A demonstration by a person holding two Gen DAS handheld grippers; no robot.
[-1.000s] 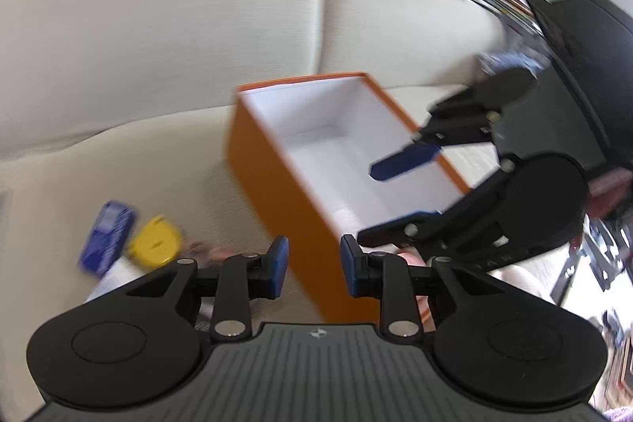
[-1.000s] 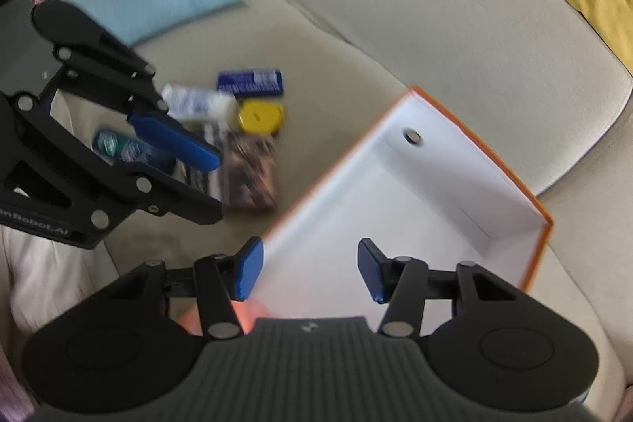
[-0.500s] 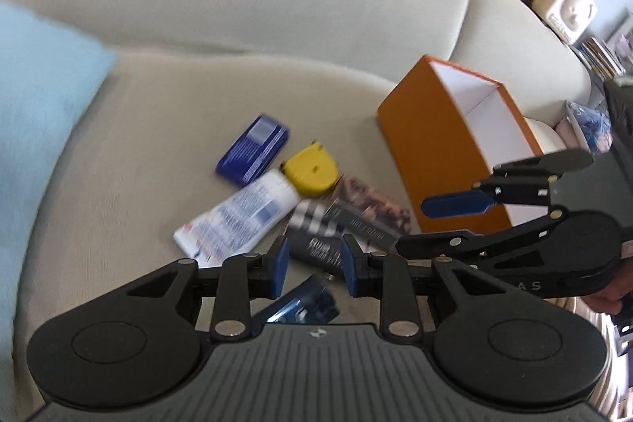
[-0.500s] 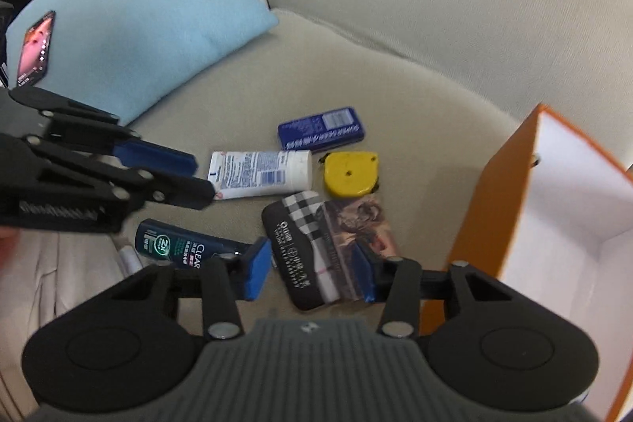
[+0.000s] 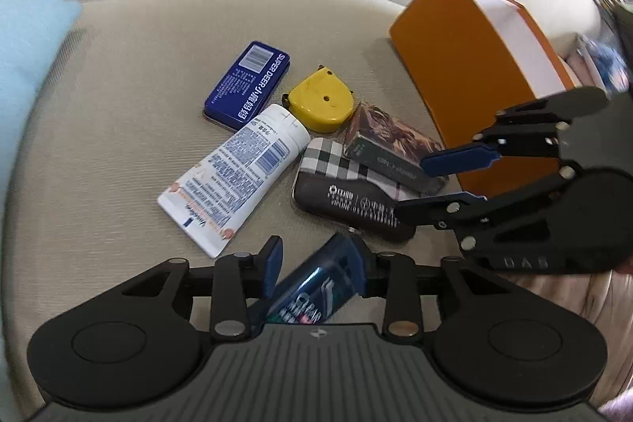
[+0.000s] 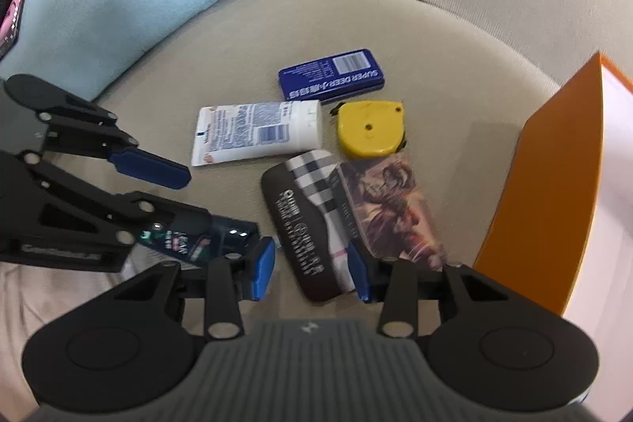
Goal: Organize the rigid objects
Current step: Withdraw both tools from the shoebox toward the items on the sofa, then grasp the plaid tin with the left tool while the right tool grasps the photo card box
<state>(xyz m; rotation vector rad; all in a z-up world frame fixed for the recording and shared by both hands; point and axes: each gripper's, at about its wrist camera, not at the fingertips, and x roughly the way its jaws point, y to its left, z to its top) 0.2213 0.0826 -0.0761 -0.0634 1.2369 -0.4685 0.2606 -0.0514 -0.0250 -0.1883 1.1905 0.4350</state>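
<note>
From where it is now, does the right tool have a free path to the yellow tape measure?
Probably not directly. The right tool, open, straddles the dark plaid-patterned case, which lies between it and the yellow tape measure, with the illustrated card box alongside. It would need to lift over them.

Black hand-held gripper [image 5: 316,269] linkages, blue pads [image 5: 273,265], silver screws

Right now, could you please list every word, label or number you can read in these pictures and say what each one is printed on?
"SUPER DEER": blue tin, beside a barcode; the Chinese characters after it and the fine print are too small.
White tube: barcode and dense print, too small to read.
Dark case with plaid flap: white lettering, not legible.
Dark bottle between the left gripper fingers: label blurred.
Yellow tape measure: no text showing.
</note>
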